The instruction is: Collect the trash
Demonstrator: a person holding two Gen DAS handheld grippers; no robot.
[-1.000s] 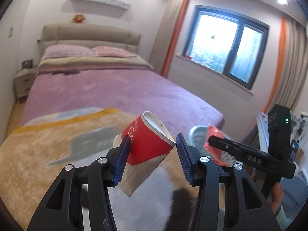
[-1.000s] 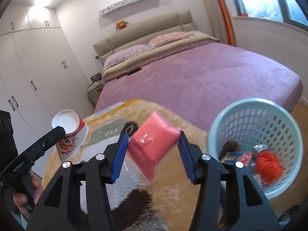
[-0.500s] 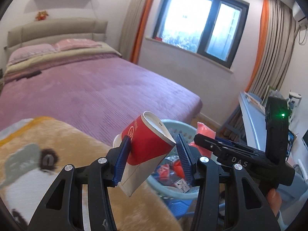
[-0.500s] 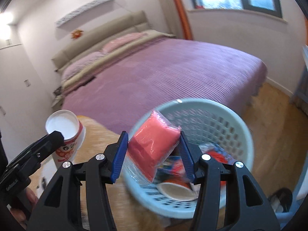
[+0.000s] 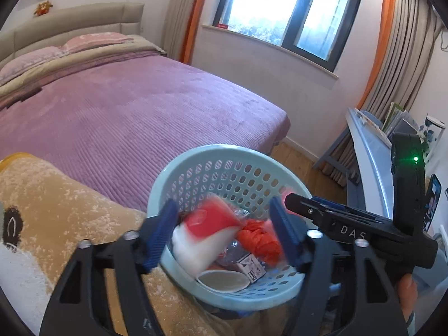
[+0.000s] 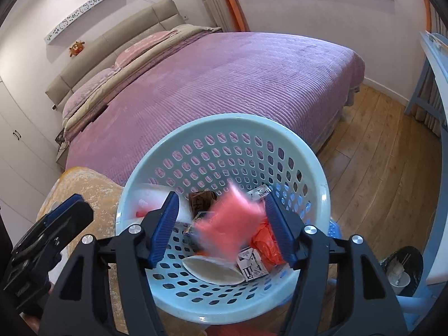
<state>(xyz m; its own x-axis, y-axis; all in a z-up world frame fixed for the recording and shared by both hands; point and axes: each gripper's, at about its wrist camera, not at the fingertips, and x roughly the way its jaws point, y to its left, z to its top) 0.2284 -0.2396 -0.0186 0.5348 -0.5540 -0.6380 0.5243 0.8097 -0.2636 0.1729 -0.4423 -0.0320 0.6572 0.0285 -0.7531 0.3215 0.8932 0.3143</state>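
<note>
A pale blue perforated basket [image 5: 224, 154] [image 6: 224, 123] stands beside the bed and holds several bits of trash. My left gripper [image 5: 224, 233] hangs over it with its jaws opening. The red and white paper cup [image 5: 207, 235] is blurred and dropping between the fingers, free of the pads. My right gripper [image 6: 221, 228] is also above the basket, its jaws opening. The pink packet [image 6: 231, 222] falls blurred between its fingers, touching neither pad. The right gripper's black body [image 5: 361, 232] shows at the right of the left wrist view.
A bed with a purple cover [image 5: 126, 112] lies behind the basket. A tan plush blanket [image 5: 56, 204] lies at the left. There is wooden floor [image 6: 378, 173] to the right, a blue-grey desk [image 5: 372, 151] by the curtains, and a dark bin [image 6: 403, 271] at lower right.
Both grippers swung from over the blanket to above the basket and sank. Both sets of jaws widened, and the cup and the pink packet slipped free and are falling.
</note>
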